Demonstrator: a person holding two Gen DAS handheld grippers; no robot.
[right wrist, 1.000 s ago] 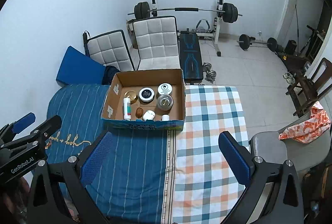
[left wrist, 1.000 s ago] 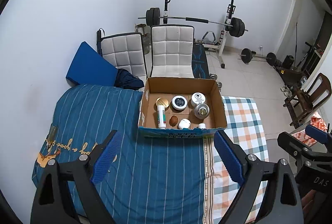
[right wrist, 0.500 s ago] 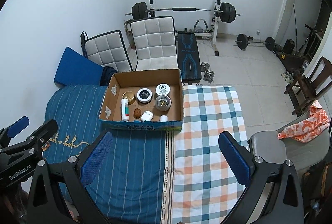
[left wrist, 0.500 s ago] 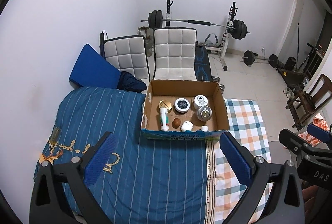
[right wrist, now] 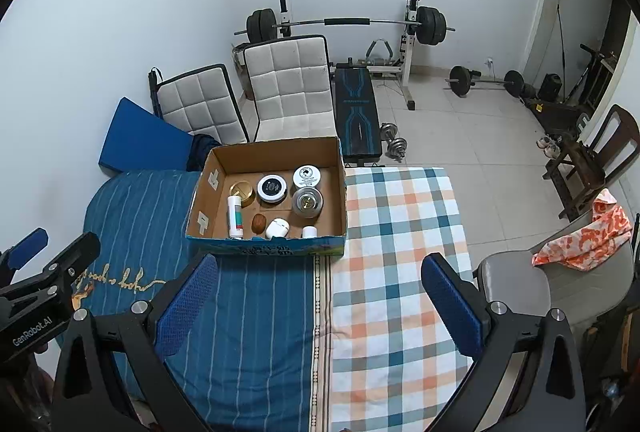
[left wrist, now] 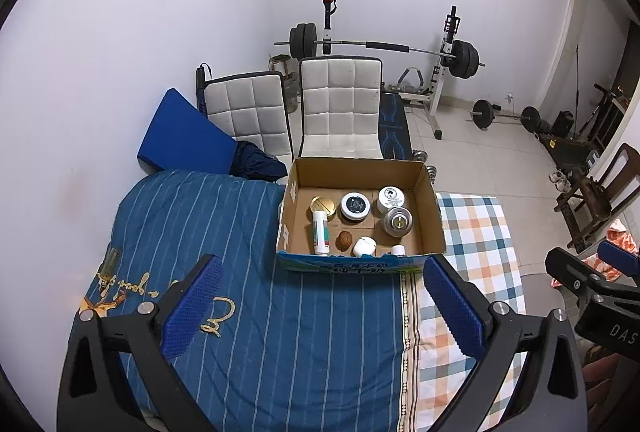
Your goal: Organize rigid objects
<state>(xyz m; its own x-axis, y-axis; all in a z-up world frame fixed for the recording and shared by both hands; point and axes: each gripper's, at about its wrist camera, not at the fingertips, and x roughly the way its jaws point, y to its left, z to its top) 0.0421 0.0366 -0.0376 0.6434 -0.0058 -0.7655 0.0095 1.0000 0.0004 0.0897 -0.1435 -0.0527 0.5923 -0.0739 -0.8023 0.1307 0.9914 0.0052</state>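
Scene: I am looking down from both wrist views at a bed, blue striped cover on one side and a checked cover [right wrist: 400, 232] on the other.
Box: an open cardboard box [left wrist: 360, 167] sits on the bed near its far edge, well ahead of both tools.
Contents: a white tube [left wrist: 320, 232] lying flat, a gold disc [left wrist: 323, 205], a dark-lidded jar [left wrist: 354, 204], a white-lidded jar [left wrist: 391, 196], a silver tin [left wrist: 397, 222], a brown nut-like piece [left wrist: 344, 240], a white pod case [left wrist: 364, 246] and a small white cap [left wrist: 398, 250].
Left gripper [left wrist: 320, 308]: spread wide, nothing between its blue pads, hanging above the striped cover.
Right gripper [right wrist: 318, 306]: likewise spread and empty, above the seam between the covers.
Risk, crowding: I judge the items sit close together, so a wide-open descent could knock a neighbour; the tube touches the gold disc.
Risk, round lids: smooth jars may slip or tip if pinched off-centre.
Risk, box wall: the near wall hides the cap's base, and a finger could catch the rim.
Risk, soft bed: pressing down may tilt the box.
Risk, collision: both tools heading for one box could meet.
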